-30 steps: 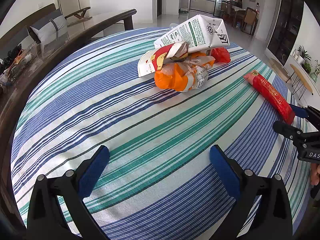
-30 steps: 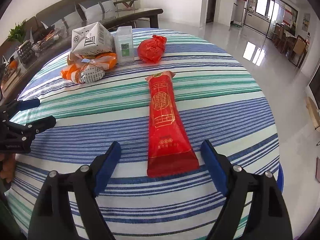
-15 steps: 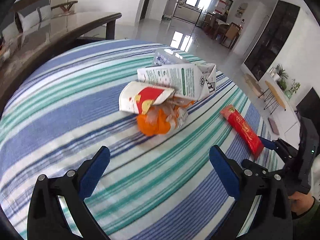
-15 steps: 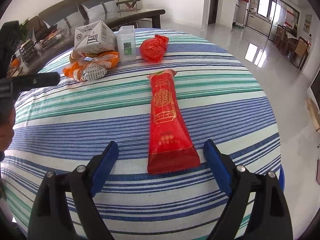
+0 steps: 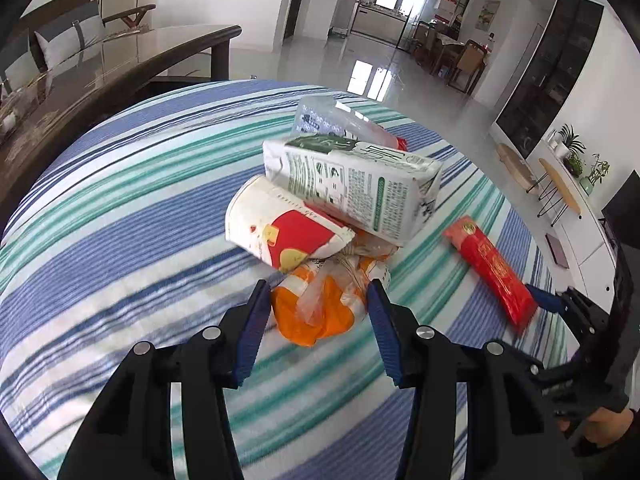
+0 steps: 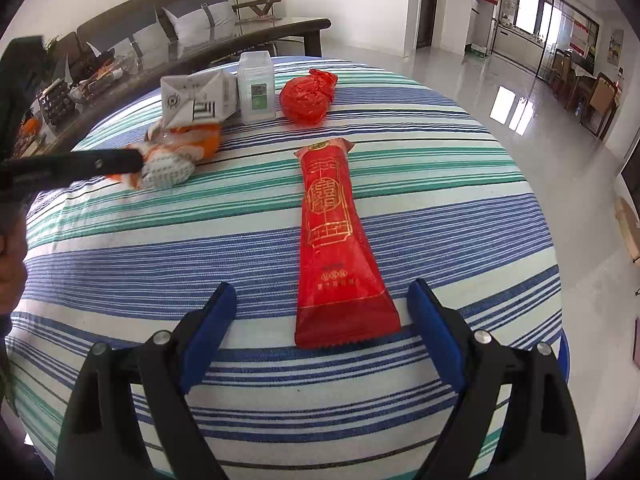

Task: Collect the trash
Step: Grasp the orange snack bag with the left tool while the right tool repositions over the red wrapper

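A pile of trash lies on the striped tablecloth (image 5: 120, 208): an orange and white crumpled bag (image 5: 320, 304), a paper cup (image 5: 280, 232) on its side and a white milk carton (image 5: 360, 188). My left gripper (image 5: 318, 312) has its blue pads on either side of the orange bag, partly closed around it. In the right wrist view the bag (image 6: 176, 156) lies under the left gripper's arm. My right gripper (image 6: 320, 316) is open, its jaws astride the near end of a long red wrapper (image 6: 336, 240), which also shows in the left wrist view (image 5: 492, 268).
A clear plastic box (image 6: 256, 88) and a red knotted bag (image 6: 306, 96) stand behind the pile. A dark wooden table (image 5: 100, 76) and sofa lie beyond the table's far left edge. The table's near edge is just below the right gripper.
My left gripper has moved forward to the trash pile and its jaws have narrowed around the orange bag. My right gripper has stayed over the red wrapper, still open.
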`<action>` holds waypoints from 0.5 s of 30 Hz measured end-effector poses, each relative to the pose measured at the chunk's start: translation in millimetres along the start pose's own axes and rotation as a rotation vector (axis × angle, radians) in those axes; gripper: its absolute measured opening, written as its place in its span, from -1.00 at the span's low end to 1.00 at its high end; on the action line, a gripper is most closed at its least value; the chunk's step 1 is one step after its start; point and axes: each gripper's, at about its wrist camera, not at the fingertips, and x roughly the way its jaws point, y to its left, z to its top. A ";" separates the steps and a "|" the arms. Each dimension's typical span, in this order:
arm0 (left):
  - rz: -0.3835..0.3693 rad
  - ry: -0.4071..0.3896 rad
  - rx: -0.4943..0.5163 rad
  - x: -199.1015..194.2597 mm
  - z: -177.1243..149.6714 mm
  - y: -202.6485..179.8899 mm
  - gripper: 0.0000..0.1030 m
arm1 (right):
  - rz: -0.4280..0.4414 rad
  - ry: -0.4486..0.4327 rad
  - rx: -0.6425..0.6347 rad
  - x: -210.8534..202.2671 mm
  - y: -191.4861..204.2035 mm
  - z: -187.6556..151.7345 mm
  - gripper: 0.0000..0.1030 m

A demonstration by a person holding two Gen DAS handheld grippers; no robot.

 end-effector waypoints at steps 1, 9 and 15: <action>0.007 0.008 -0.004 -8.8 -10.0 -1.4 -0.04 | 0.000 0.000 0.000 0.1 0.1 0.1 0.65; -0.041 0.027 -0.027 -62.7 -76.4 -6.4 0.00 | -0.002 0.001 -0.002 0.3 -0.1 0.6 0.65; -0.023 0.010 -0.012 -58.8 -82.1 7.2 0.55 | -0.002 0.001 -0.003 0.6 -0.4 1.1 0.65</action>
